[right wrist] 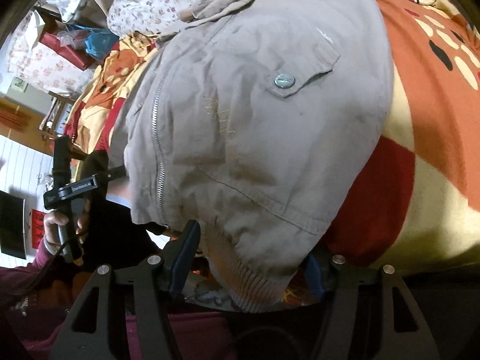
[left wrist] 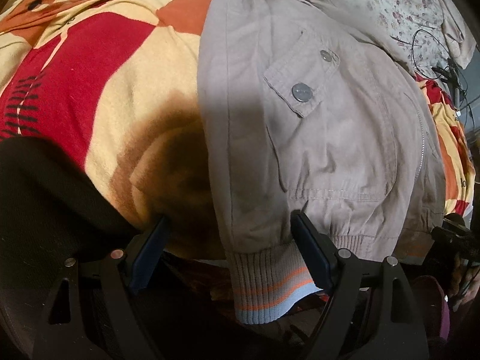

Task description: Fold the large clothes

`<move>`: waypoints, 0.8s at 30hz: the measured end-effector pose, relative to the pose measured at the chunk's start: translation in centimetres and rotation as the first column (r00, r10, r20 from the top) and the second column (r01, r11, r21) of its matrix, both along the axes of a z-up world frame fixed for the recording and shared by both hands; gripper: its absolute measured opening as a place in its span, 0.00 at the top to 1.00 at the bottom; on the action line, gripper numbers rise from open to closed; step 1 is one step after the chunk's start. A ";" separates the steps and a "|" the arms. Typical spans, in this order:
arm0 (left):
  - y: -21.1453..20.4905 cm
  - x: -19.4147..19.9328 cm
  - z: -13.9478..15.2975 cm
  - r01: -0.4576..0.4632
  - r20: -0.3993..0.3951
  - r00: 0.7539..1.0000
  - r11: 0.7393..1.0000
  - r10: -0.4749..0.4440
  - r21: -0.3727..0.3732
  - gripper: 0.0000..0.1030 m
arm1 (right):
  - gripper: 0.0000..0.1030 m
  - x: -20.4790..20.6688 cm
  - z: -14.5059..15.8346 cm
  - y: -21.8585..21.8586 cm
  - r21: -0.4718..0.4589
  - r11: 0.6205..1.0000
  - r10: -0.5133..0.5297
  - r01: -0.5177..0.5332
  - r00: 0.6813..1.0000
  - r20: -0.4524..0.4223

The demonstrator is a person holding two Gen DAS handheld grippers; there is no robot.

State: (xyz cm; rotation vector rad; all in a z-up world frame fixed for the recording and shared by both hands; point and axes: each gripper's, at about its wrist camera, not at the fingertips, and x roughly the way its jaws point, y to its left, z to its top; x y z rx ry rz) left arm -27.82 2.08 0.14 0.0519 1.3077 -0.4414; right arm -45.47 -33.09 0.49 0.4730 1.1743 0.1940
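A beige zip jacket with buttoned chest pockets lies flat on a bed blanket; it also shows in the right wrist view. Its ribbed hem with orange and blue stripes hangs over the near bed edge. My left gripper is open, its fingers on either side of the hem's left corner. My right gripper is open, its fingers on either side of the hem's right corner. The left gripper's body shows in a hand at the left of the right wrist view.
The red, orange and cream blanket covers the bed. A floral sheet and black cables lie at the far end. Room clutter and bags stand beyond the bed's left side.
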 end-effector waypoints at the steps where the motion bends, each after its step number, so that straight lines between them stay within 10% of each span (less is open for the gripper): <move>1: 0.1 0.0 0.0 0.001 -0.005 1.000 1.000 -0.001 -0.006 0.19 | 0.37 -0.1 0.4 0.1 0.007 1.000 0.010 -0.010 1.000 0.013; 24: 0.2 -0.6 0.3 0.010 -0.004 1.000 0.999 -0.010 -0.034 0.22 | 0.56 0.5 0.1 1.1 -0.006 0.998 0.059 -0.059 0.998 -0.017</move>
